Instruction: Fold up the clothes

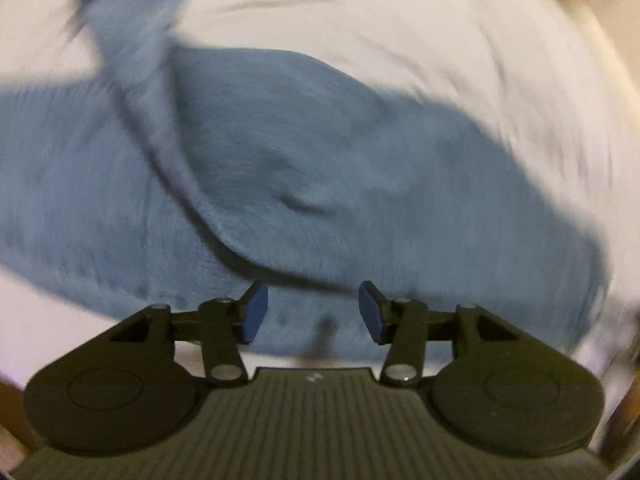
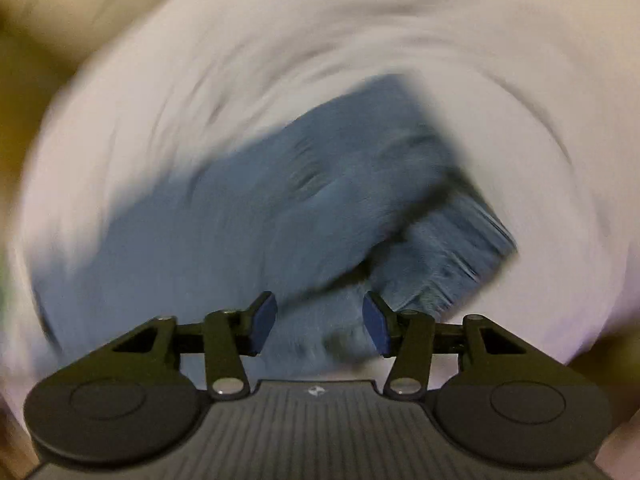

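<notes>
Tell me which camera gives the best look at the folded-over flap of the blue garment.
The left wrist view. There the blue garment fills the frame and the flap's edge can be traced across it, despite blur. The right wrist view shows the garment smaller and more smeared; its layers are hard to separate.

Motion blur smears the blue garment [image 1: 280, 152] and white sheet [image 2: 320, 32].

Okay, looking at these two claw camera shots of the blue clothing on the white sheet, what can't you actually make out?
- Left wrist view: what kind of garment the blue garment is; motion blur smears seams and edges, and the left edge cuts it off.
- Right wrist view: how many layers are folded at its ribbed end; swirl blur.
- Both views: the garment's near edge, hidden behind the left claw and right claw.
- Neither view shows the person's hands.
</notes>
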Tool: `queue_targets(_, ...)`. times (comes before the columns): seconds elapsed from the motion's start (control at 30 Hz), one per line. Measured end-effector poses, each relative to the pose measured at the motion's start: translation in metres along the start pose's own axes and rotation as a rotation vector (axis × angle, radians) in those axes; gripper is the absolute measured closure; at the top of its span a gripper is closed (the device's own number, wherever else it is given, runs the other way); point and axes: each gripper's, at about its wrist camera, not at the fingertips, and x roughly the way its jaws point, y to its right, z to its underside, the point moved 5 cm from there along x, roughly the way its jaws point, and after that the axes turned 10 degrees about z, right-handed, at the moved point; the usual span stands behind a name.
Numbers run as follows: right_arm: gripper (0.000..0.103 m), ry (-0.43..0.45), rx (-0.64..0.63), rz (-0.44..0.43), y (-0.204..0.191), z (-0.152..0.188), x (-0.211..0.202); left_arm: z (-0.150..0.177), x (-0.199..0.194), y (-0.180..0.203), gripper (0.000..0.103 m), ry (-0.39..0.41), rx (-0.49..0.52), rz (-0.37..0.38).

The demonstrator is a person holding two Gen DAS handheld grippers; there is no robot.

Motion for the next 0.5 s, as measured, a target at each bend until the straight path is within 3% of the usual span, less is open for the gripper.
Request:
queue_targets(0.03, 0.052, 0.014, 0.122, -0.029, 0.013, -0.008, 0.001, -0.003, 0.000, -0.008, 0.058, 0.031, -0.082, 0.017)
queue_targets(0.13, 0.051, 0.068, 0.281, -0.050, 0.033, -0.017, 0.012, -0.007, 0.007, -0.024, 0.058, 0.085, -0.216, 0.001)
queue_targets(0.27, 0.051, 0.097, 0.345, -0.052, 0.040, -0.020, 0.024, -0.011, 0.023, -0.042, 0.058, 0.128, -0.316, -0.004)
queue_targets(0.33, 0.051, 0.119, 0.353, -0.046, 0.040, -0.026, 0.026, -0.016, 0.026, -0.044, 0.062, 0.132, -0.317, -0.009)
queue_targets(0.37, 0.051, 0.129, 0.353, -0.042, 0.039, -0.031, 0.028, -0.019, 0.028, -0.043, 0.068, 0.132, -0.303, -0.013)
queue_targets(0.4, 0.053, 0.138, 0.353, -0.039, 0.038, -0.036, 0.030, -0.022, 0.028, -0.042, 0.086, 0.134, -0.286, -0.023)
queue_targets(0.47, 0.077, 0.131, 0.335, -0.015, 0.043, -0.037, 0.032, -0.029, 0.027, -0.040, 0.101, 0.138, -0.251, -0.042)
queue_targets(0.5, 0.080, 0.126, 0.326, -0.003, 0.046, -0.038, 0.033, -0.029, 0.021, -0.038, 0.102, 0.148, -0.235, -0.031)
